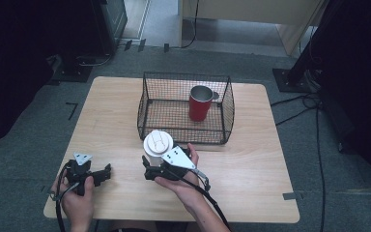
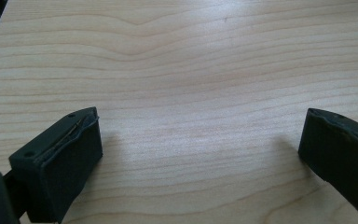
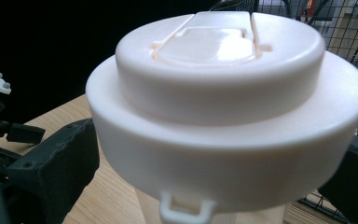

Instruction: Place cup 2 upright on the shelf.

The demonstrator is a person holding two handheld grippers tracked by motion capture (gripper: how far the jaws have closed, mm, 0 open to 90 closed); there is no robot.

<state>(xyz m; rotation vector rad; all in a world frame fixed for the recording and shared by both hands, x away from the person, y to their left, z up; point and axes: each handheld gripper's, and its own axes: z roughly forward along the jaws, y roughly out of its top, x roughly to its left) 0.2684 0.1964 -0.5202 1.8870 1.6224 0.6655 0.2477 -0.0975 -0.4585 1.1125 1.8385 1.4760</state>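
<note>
A white cup with a white lid [image 1: 157, 142] stands on the wooden table [image 1: 251, 159] just in front of the wire basket [image 1: 183, 108]. My right gripper [image 1: 150, 166] is at the cup; in the right gripper view its jaws stand wide on either side of the lidded cup [image 3: 223, 107], below the lid's rim, with a gap showing at the left jaw. A red cup [image 1: 200, 104] with a metal rim stands inside the basket at its right. My left gripper [image 1: 107, 173] rests low at the table's front left, open over bare wood [image 2: 200, 140].
The basket's front wall is right behind the white cup. The table's edges are close to both hands at the front. Cables and stand bases lie on the floor at the right and back.
</note>
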